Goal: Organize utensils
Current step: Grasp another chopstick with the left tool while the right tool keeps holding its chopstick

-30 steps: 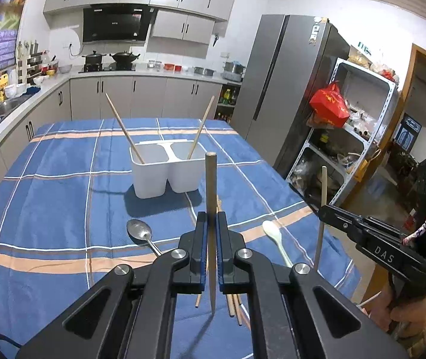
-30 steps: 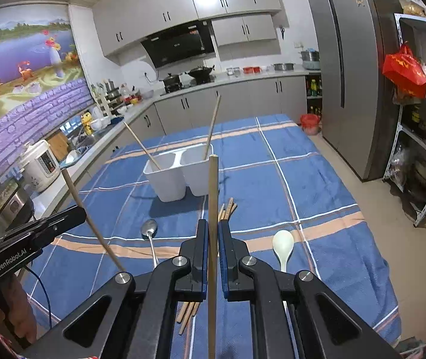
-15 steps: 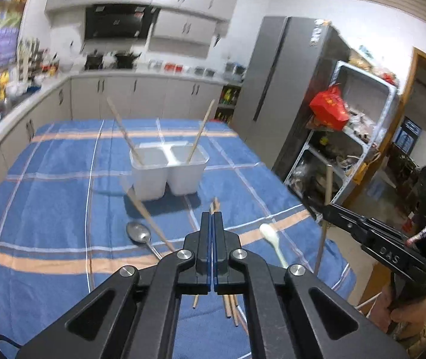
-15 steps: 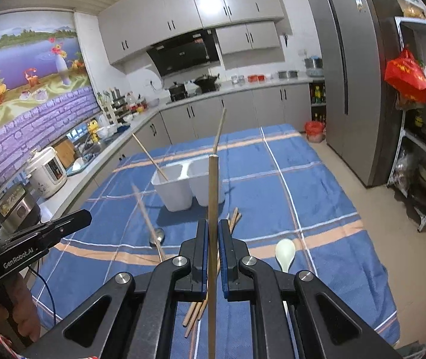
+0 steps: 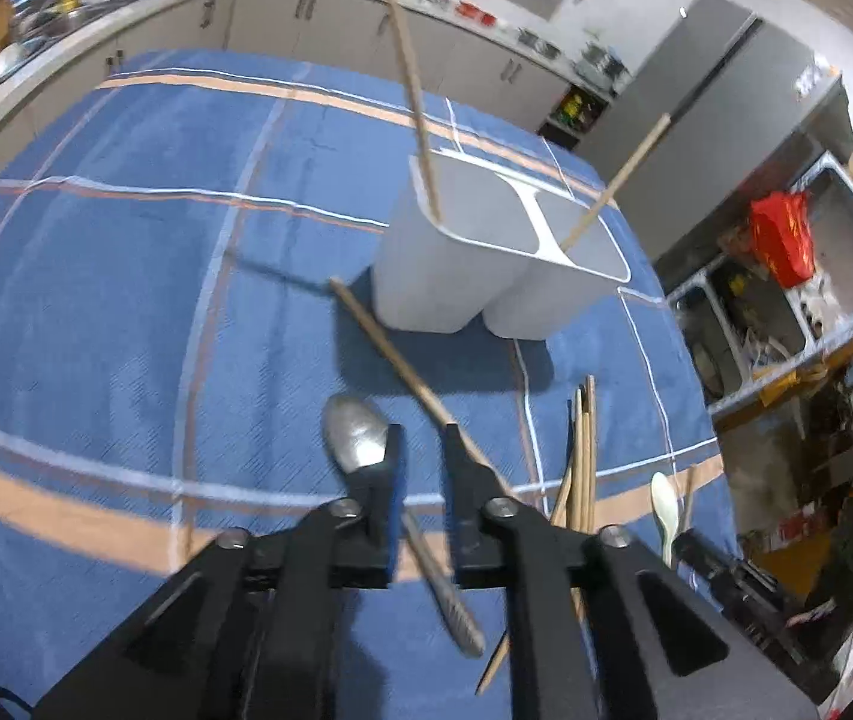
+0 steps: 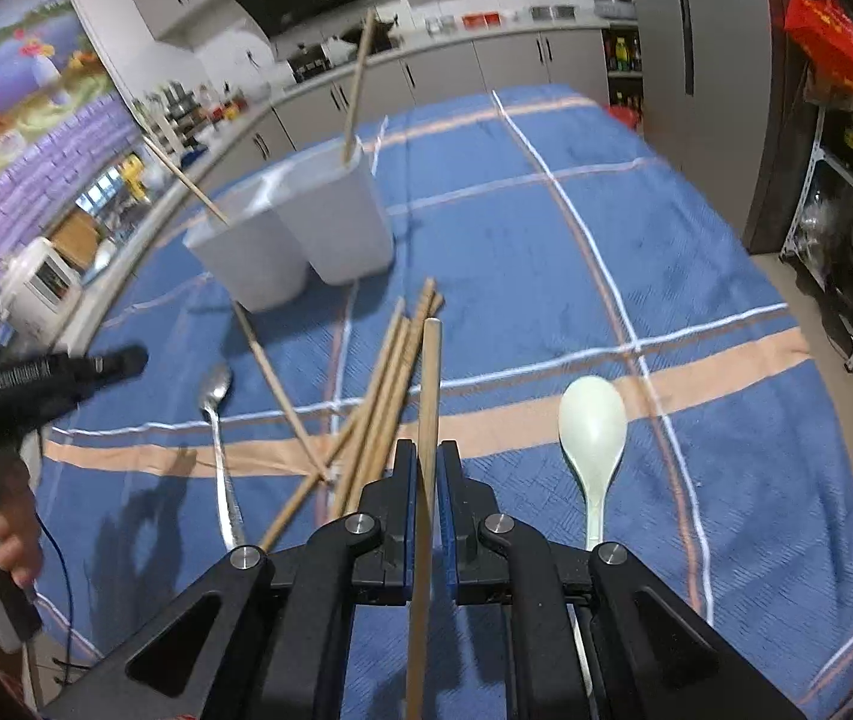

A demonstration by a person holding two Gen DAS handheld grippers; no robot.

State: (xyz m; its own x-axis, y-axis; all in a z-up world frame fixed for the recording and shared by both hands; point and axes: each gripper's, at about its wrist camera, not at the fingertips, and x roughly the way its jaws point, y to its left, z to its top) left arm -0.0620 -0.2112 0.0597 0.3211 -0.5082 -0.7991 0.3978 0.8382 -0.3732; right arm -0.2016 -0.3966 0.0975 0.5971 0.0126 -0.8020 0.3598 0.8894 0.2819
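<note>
A white two-compartment holder (image 5: 456, 252) (image 6: 294, 240) stands on the blue cloth, with one chopstick (image 5: 414, 90) leaning in each half. My left gripper (image 5: 423, 438) hovers low over a metal spoon (image 5: 357, 432) (image 6: 216, 390). Its jaws are opening with nothing gripped, and the spoon's handle shows in the gap below. A loose chopstick (image 5: 390, 354) (image 6: 273, 372) lies slanted between the holder and this gripper. My right gripper (image 6: 425, 456) is shut on a chopstick (image 6: 429, 384), above a pile of chopsticks (image 6: 384, 390) (image 5: 582, 450). A white spoon (image 6: 591, 420) (image 5: 663, 504) lies to the right.
The blue striped tablecloth (image 6: 546, 240) covers the table. A kitchen counter (image 5: 96, 30) runs along the left and far sides. A fridge (image 6: 696, 60) and a metal shelf rack (image 6: 846, 210) stand to the right. A hand (image 6: 12, 540) holds the left gripper at the table's near-left edge.
The left gripper released its chopstick, which fell onto the cloth beside the holder; its jaws shut, then parted. Both grippers tilted down toward the table. The right keeps its chopstick.
</note>
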